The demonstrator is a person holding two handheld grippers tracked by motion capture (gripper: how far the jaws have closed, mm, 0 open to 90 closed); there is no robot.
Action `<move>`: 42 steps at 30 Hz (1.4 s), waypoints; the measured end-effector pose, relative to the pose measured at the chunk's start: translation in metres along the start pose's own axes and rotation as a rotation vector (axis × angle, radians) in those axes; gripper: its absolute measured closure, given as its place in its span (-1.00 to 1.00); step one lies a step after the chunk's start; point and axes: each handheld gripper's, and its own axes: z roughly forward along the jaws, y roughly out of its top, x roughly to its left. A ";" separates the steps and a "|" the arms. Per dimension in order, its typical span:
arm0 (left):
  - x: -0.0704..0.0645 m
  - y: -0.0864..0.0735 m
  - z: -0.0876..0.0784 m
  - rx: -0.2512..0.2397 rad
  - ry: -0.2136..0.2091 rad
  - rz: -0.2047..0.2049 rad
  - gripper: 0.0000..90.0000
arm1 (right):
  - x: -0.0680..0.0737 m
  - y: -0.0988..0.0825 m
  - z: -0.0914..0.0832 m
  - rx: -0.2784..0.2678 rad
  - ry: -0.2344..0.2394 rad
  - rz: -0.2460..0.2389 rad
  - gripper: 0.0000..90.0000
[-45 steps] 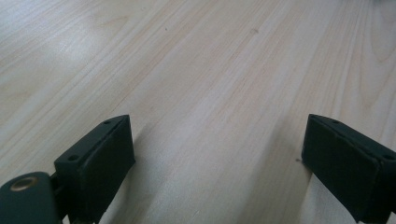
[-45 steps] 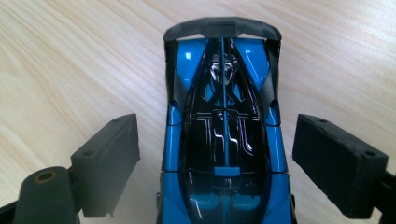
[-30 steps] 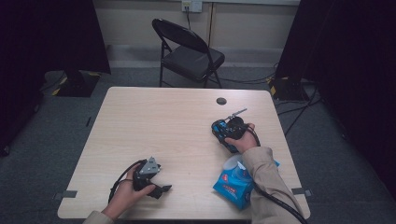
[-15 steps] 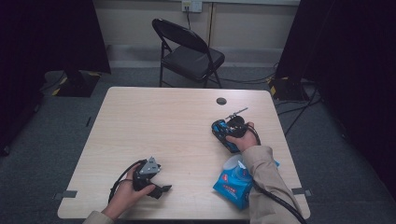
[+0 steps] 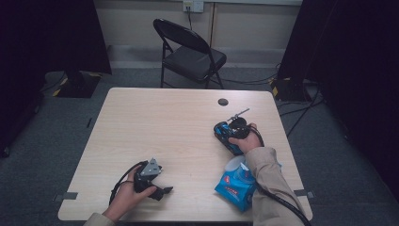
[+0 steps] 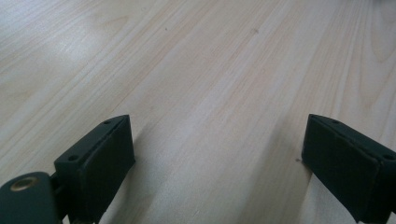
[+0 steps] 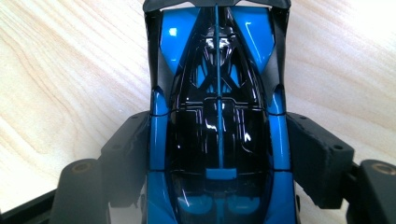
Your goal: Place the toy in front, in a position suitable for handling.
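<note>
Blue-and-black toy car (image 7: 218,121) — glossy, on table, clamped between claw jaws

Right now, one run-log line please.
left gripper: open, empty | right gripper: shut on blue toy car | wipes pack: near edge

My high view looks down and forward over the whole pale wooden table (image 5: 164,127), while my two gripper views sit very close to that same table top, looking along it.
</note>
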 end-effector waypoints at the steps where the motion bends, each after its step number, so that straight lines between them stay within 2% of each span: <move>1: 0.000 0.000 0.000 -0.001 0.000 -0.001 -0.81 | 0.001 0.000 -0.001 -0.004 -0.004 -0.002 -0.39; 7: 0.000 0.000 0.000 0.000 0.003 0.002 -0.81 | 0.003 0.005 -0.006 -0.012 -0.005 -0.016 -0.39; 15: 0.000 0.000 0.000 0.000 0.001 0.000 -0.81 | 0.014 0.016 -0.015 -0.028 0.009 -0.033 -0.39; 20: -0.001 0.000 0.000 -0.005 0.001 -0.009 -0.81 | 0.028 0.026 -0.022 -0.044 0.022 -0.044 -0.39; 22: -0.001 0.000 0.000 -0.005 0.002 -0.009 -0.81 | 0.038 0.033 -0.025 -0.045 0.027 -0.056 -0.39; 23: -0.001 0.000 0.000 -0.005 0.002 -0.009 -0.81 | 0.038 0.033 -0.025 -0.045 0.027 -0.056 -0.39; 24: -0.001 0.000 0.000 -0.005 0.003 -0.008 -0.81 | 0.048 0.038 -0.026 -0.042 0.028 -0.071 -0.39; 25: -0.001 0.000 0.000 -0.005 0.003 -0.008 -0.81 | 0.048 0.038 -0.026 -0.042 0.028 -0.071 -0.39; 26: -0.001 0.000 0.000 -0.005 0.002 -0.010 -0.81 | 0.058 0.043 -0.026 -0.046 0.037 -0.078 -0.39; 27: -0.001 0.000 0.000 -0.005 0.002 -0.010 -0.81 | 0.058 0.043 -0.026 -0.046 0.037 -0.078 -0.39; 28: -0.001 0.000 0.000 -0.005 0.002 -0.009 -0.81 | 0.069 0.048 -0.025 -0.056 0.048 -0.089 -0.39; 30: -0.001 0.000 0.000 -0.005 0.003 -0.009 -0.81 | 0.079 0.052 -0.022 -0.064 0.068 -0.087 -0.39; 31: -0.001 0.000 0.000 -0.005 0.003 -0.009 -0.81 | 0.079 0.052 -0.022 -0.064 0.068 -0.087 -0.39; 35: -0.001 0.000 0.000 -0.005 0.004 -0.010 -0.81 | 0.097 0.059 -0.011 -0.057 0.076 -0.094 -0.39; 42: -0.001 0.000 0.000 -0.005 0.004 -0.011 -0.81 | 0.113 0.060 0.016 -0.022 0.087 -0.113 -0.39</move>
